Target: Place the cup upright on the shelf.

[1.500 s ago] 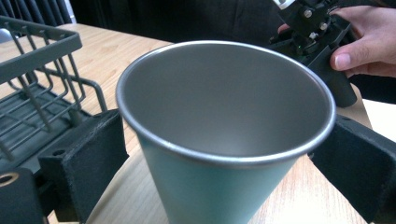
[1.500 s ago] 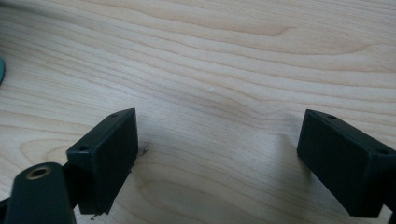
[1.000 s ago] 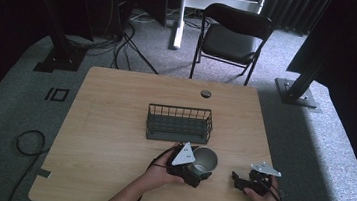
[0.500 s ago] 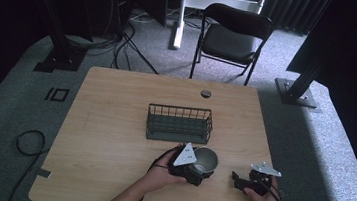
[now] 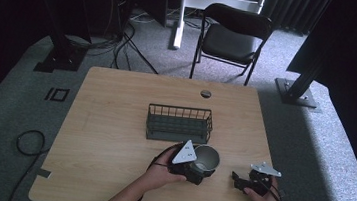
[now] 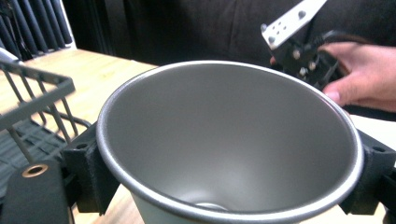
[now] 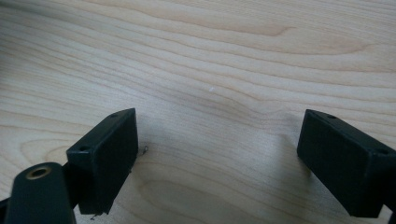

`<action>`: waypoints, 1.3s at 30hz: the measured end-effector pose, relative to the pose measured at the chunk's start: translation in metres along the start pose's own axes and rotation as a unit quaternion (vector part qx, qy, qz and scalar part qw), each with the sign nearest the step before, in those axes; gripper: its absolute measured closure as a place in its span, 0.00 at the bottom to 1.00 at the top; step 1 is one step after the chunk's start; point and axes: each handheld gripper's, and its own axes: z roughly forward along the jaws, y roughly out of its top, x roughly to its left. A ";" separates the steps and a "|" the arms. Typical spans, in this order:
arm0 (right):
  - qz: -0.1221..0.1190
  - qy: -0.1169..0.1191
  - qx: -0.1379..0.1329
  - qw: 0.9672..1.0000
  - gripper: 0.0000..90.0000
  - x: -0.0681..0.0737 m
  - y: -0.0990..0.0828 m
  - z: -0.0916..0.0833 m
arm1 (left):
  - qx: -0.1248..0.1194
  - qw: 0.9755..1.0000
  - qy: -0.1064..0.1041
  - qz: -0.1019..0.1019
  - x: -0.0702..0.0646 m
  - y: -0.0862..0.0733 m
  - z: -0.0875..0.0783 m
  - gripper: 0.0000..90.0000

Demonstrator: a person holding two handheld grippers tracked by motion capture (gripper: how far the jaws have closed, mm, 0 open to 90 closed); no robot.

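Here, left claw [image 5: 198, 169] clamped round metal cup [image 5: 205, 158], base hidden; right claw [image 5: 239, 182] apart above bare table [image 5: 113, 124].

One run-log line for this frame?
left gripper: shut on metal cup | right gripper: open, empty, over table | wire basket: beyond cup

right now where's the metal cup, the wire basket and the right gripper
metal cup [image 6: 229, 140]: left gripper view, on its inner wall, between the jaws.
wire basket [image 5: 180, 111]: high view, on the far rim.
right gripper [image 7: 217, 168]: right gripper view, midway between its open jaws, over bare table.
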 end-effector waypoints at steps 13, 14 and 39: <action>0.000 0.000 0.000 1.000 0.13 0.000 0.000 0.000 | -0.015 1.000 0.019 0.003 0.006 0.024 -0.013 0.15; 0.000 0.000 0.000 1.000 0.13 0.000 0.000 0.000 | -0.017 1.000 0.021 0.002 0.007 0.025 -0.015 0.15; -0.001 0.000 -0.001 1.000 0.13 0.000 0.000 0.000 | -0.037 0.992 0.120 -0.007 0.048 0.059 -0.042 0.15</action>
